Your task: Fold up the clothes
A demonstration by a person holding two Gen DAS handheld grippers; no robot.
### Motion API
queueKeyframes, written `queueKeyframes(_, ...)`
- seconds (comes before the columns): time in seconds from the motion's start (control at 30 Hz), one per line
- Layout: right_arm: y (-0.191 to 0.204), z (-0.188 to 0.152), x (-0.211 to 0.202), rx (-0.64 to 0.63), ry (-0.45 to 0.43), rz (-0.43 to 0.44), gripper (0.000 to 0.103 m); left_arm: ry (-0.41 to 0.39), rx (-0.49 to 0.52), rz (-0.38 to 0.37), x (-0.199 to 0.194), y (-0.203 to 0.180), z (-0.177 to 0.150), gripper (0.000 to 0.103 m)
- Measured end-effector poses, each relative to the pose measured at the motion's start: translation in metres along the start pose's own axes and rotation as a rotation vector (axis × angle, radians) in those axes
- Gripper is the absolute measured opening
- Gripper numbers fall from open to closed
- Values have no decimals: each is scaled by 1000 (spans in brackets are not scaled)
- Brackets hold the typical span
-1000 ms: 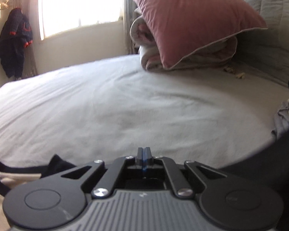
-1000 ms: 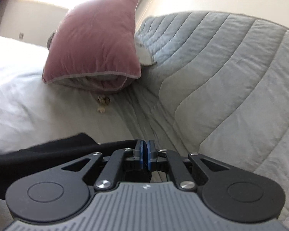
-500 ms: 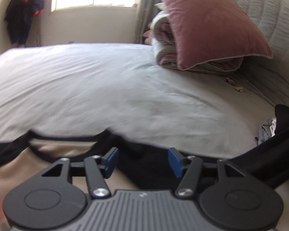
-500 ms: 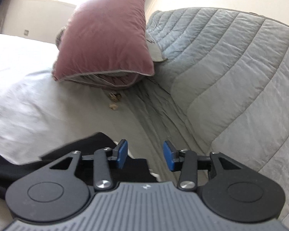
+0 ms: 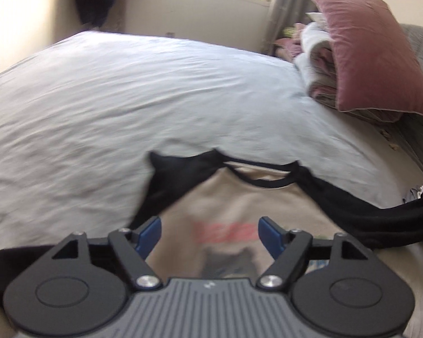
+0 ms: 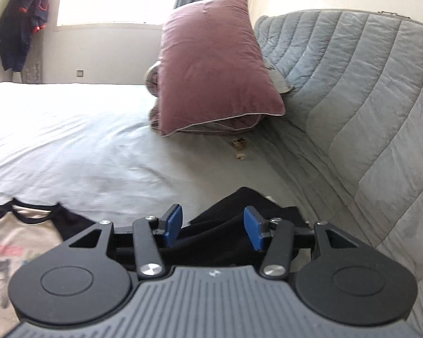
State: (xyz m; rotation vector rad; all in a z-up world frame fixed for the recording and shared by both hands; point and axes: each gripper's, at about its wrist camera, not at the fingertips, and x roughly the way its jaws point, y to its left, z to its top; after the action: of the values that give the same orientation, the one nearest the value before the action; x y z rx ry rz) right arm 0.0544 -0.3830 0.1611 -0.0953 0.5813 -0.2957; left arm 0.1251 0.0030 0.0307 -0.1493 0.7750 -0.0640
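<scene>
A beige T-shirt (image 5: 228,197) with black sleeves, black collar and a red print lies flat on the white bed sheet (image 5: 127,98). My left gripper (image 5: 210,235) is open and empty, hovering over the shirt's chest. My right gripper (image 6: 213,226) is open and empty above the shirt's black right sleeve (image 6: 234,211). The shirt's body shows at the lower left of the right wrist view (image 6: 11,242).
A maroon pillow (image 6: 211,67) on folded bedding leans at the bed's head. A grey quilted headboard (image 6: 352,90) runs along the right. Dark clothing (image 6: 22,28) hangs by the window. Small crumbs (image 6: 238,148) lie near the pillow.
Both grippers were shut on the shirt's fabric, then opened and let it go. Both have pulled back and risen, and the shirt now lies spread on the bed.
</scene>
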Motion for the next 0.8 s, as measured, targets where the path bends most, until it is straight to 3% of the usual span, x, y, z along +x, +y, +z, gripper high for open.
queueKeyframes(0.27,48,-10,-48,70,60,89,58,30,-107,22,-45,75,-22,87)
queueKeyframes(0.4,73,-19,-65,108,85,116,65,-2,-99,12,-59,101,-41,91)
queueKeyframes(0.5,94,-27,-74,130,121,129,66,-40,-116,39,-59,121,-59,92)
queueKeyframes(0.63,128,-34,-90,143,142,139,66,2,-184,62,-51,145,-69,92)
queueKeyframes(0.7,147,-36,-98,146,143,164,67,-4,-189,48,-53,151,-71,92)
queueKeyframes(0.8,177,-38,-107,135,137,213,70,12,-207,85,-51,160,-75,92)
